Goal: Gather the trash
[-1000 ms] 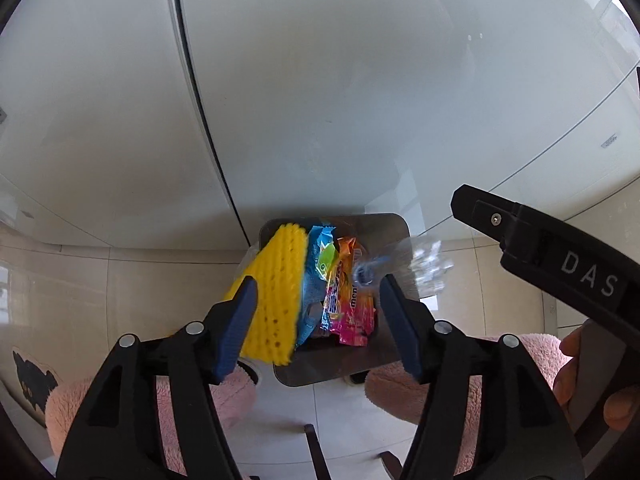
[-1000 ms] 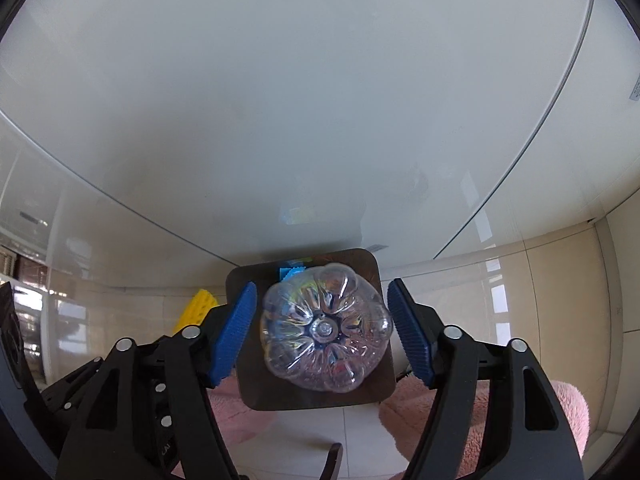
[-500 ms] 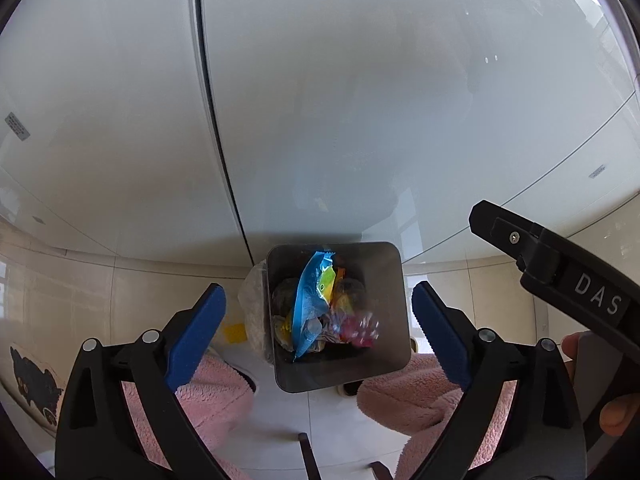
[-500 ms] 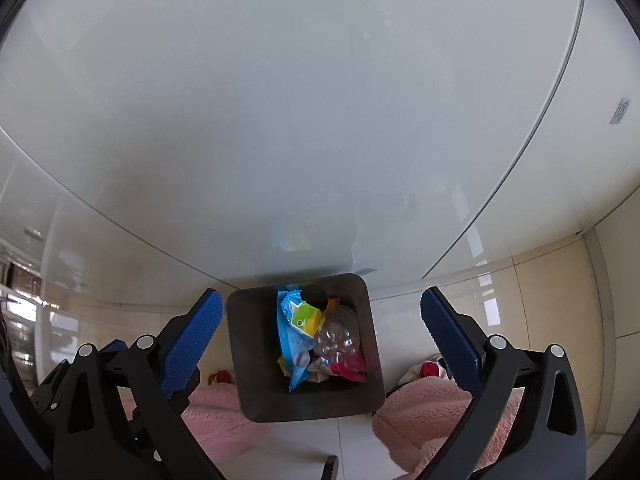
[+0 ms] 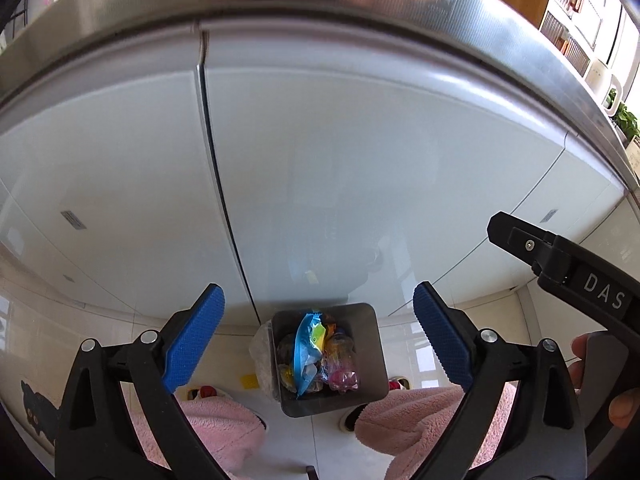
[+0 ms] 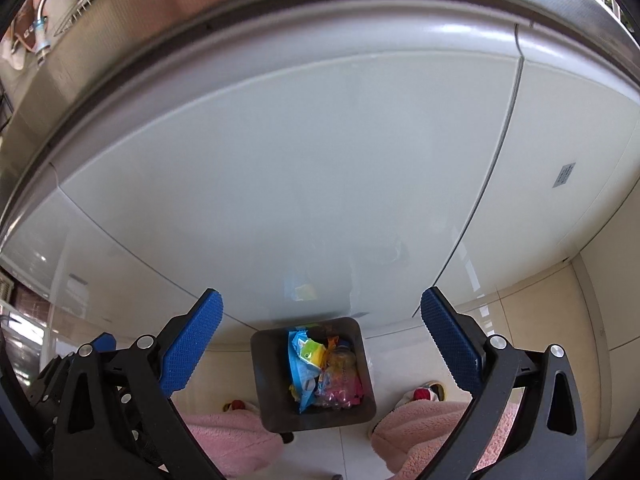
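A dark square trash bin stands on the floor below both grippers, against white cabinet doors. Inside it lie a blue snack wrapper, a clear plastic bottle, and pink and yellow wrappers. My left gripper hangs high above the bin, open and empty. My right gripper is also open and empty, well above the bin. The right gripper's black body shows at the right edge of the left wrist view.
Glossy white cabinet doors under a steel counter edge fill the upper views. A person's pink fluffy trouser legs flank the bin on a pale tiled floor. A small yellow scrap lies left of the bin.
Both grippers opened and let go: the yellow foam net and wrappers from the left, the plastic bottle from the right, all fell toward the bin. Both grippers then rose, so the bin looks smaller.
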### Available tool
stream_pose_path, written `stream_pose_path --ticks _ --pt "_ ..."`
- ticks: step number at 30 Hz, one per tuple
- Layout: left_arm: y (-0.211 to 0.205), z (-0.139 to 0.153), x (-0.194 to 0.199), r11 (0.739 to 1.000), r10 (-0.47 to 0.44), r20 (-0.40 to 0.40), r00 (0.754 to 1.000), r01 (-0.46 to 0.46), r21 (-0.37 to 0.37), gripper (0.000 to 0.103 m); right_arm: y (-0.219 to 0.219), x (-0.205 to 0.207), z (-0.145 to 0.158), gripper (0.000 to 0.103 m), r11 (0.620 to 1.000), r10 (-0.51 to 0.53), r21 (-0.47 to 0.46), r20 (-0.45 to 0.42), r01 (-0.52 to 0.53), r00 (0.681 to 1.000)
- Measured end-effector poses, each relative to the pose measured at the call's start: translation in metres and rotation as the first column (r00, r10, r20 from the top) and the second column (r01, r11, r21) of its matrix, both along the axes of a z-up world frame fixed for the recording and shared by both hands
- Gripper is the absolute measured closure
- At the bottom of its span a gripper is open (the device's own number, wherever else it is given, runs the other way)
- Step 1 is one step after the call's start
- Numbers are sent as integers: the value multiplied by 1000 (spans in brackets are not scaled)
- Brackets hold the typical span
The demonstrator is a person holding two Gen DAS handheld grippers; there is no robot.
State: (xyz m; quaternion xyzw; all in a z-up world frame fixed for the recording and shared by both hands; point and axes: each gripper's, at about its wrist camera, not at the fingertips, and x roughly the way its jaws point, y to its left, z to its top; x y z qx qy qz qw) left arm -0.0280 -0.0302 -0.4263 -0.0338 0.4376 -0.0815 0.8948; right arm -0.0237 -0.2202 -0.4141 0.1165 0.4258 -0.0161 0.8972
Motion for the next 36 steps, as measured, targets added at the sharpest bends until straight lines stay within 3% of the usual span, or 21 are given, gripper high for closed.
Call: stream_pose_path --ticks 13,23,27,36 --pt "8 126 -23 1000 14 197 980 -15 7 9 -1 -35 129 3 1000 -24 -3 220 25 975" --pt "16 231 -34 998 32 328 944 -48 40 8 2 -58 236 3 992 -23 -103 380 67 925" --pt "22 263 -42 998 39 348 937 -55 36 8 -1 -66 261 3 986 -34 -137 411 99 911" --pt "20 317 -79 993 49 464 884 -94 74 8 -3 -85 293 3 980 -42 -160 415 119 909"
